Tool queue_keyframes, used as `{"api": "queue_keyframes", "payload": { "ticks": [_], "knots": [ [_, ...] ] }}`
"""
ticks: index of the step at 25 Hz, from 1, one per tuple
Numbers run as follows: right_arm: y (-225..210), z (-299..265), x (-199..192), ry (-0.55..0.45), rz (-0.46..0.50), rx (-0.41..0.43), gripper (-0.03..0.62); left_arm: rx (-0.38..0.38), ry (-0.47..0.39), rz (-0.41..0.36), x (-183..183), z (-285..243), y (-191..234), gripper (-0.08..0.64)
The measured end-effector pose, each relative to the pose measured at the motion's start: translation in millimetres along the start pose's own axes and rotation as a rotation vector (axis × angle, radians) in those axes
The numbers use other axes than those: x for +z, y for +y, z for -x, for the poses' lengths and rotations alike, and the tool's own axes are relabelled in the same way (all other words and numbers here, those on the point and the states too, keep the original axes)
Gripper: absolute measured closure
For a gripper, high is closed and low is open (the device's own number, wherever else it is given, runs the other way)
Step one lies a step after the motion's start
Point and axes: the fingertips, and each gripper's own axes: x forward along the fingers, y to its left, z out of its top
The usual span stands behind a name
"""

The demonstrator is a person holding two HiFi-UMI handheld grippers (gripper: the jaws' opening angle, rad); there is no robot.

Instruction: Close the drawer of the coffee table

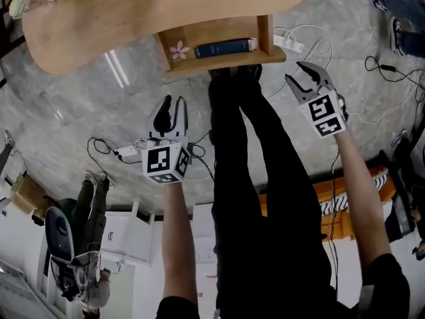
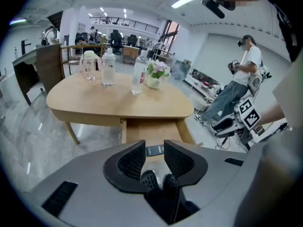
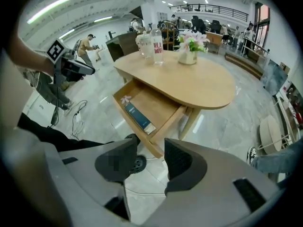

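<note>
Left gripper (image 1: pixel 174 105) and right gripper (image 1: pixel 295 73), fingers apart and empty, hang clear of the drawer's (image 1: pixel 226 65) front edge.

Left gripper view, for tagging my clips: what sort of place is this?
Probably an open-plan office or lab: office chairs at the back, a railed mezzanine above, ceiling strip lights.

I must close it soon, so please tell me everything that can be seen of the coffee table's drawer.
The drawer is a shallow box of light wood, matching the table. It stands pulled far out from under the tabletop, level and open. Inside, a dark blue book lies flat along the front wall, and a small pink flower lies beside it near one front corner. The rest of its floor is bare. Nothing else touches it.
</note>
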Motion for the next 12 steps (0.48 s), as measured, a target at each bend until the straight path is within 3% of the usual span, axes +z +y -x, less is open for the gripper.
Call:
{"api": "queue_keyframes", "payload": {
  "ticks": [8,12],
  "knots": [
    [-19,-79,-49,0.09,0.137,0.007,0.423,-0.014,0.089,-0.087,-54,-58,46,0.279],
    [-22,-107,-75,0.163,0.272,0.019,0.402,-0.038,0.15,-0.145,-79,-81,61,0.228]
  ]
}}
